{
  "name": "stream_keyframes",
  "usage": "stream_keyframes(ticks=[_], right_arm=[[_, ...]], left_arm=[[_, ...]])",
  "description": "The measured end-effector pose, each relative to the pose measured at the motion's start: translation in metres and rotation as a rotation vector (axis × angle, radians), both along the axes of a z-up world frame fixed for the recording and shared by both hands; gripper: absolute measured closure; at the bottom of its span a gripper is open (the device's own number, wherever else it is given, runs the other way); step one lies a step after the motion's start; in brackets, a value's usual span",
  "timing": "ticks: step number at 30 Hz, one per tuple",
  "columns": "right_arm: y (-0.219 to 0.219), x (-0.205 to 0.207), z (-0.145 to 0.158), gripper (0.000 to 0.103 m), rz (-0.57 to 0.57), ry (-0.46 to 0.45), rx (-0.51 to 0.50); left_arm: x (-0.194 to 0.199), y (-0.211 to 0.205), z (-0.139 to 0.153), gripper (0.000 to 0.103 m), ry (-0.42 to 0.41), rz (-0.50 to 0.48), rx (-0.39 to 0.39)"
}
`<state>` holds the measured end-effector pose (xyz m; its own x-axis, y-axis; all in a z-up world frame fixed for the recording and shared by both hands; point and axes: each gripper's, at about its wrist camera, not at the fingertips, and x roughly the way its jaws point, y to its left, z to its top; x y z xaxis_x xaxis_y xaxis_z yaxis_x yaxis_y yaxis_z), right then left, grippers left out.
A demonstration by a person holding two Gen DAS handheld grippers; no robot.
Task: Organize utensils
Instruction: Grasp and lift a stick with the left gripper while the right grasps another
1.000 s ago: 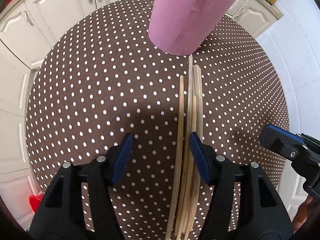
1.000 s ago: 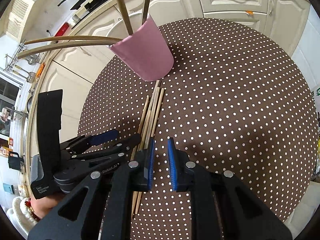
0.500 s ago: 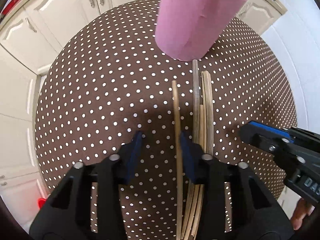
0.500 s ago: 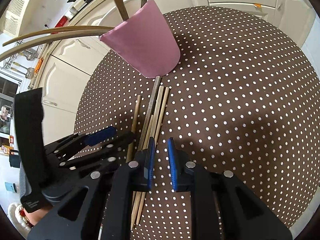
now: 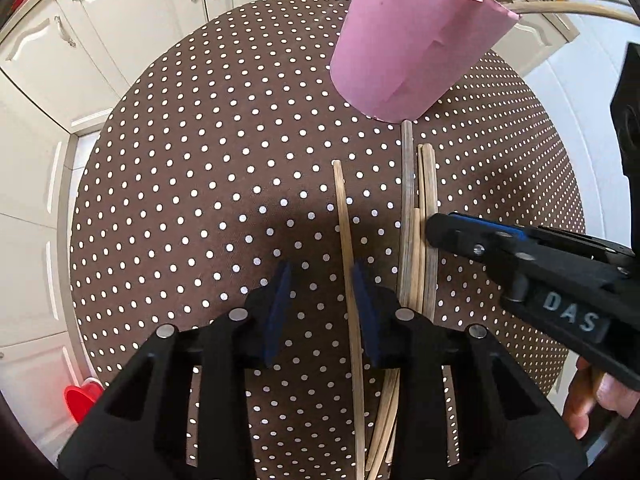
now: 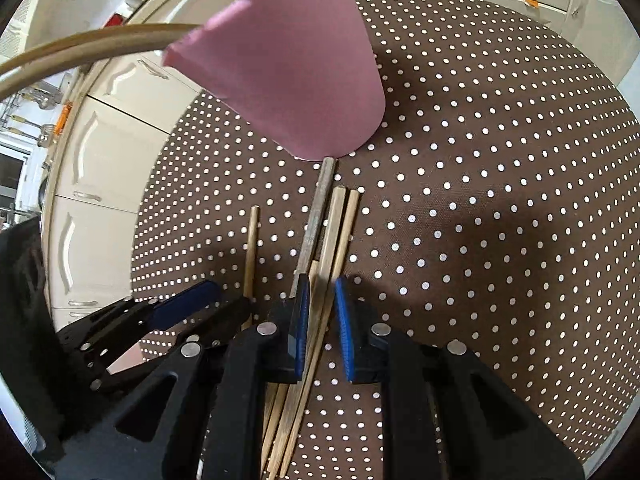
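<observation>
Chopsticks lie on the round brown polka-dot worktop, and both claws hang over them, pointing steeply down. The left claw has just been narrowing its jaws, with a single pale chopstick between them; that stick runs close along the right-hand blue pad, while a clear gap remains on the other side, so the pads are not yet clamped on it. It lies a little apart from the main bundle of chopsticks, which sits just to the right of this claw — one darker grey stick among several light wooden ones, all lying roughly parallel and pointing away toward the pink cup. The cup stands on the worktop ahead of both claws, the far tip of the grey stick touching or nearly touching its base, and curved wooden utensils stick out of its top. The right claw is set directly over the bundle, its jaws nearly closed with only a narrow slot between the blue pads; a couple of light sticks pass under that slot, though whether the pads press on them I cannot tell. Seen from the left claw, the right one comes in from the right side, a hand behind it. Cream kitchen cabinets surround the worktop.
</observation>
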<state>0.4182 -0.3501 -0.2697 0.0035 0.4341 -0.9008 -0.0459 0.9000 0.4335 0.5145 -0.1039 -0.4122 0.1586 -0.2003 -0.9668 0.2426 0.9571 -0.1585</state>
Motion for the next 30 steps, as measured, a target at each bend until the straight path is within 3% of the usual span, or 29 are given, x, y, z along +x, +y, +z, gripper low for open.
stream_keyframes(ticks=[5,9,16,25,30], right_arm=[[0.004,0.0,-0.005,0.093,-0.011,0.01,0.014],[-0.01,-0.002,0.002,0.096,-0.009,0.0,0.036],[-0.038,-0.01,0.017,0.096,-0.047,-0.026,0.069],[-0.064,-0.026,0.074,0.096,-0.06,-0.154,0.091],[-0.069,-0.043,0.116,0.096,-0.07,-0.254,0.092]], left_arm=[[-0.002,-0.005,0.0,0.071,-0.015,-0.004,0.018],[-0.01,-0.007,0.004,0.093,-0.016,0.011,-0.028],[-0.019,0.002,0.006,0.098,0.002,0.047,-0.087],[-0.031,0.038,0.06,0.099,-0.088,0.105,-0.225],[-0.047,0.057,0.107,0.099,-0.179,0.1,-0.283]])
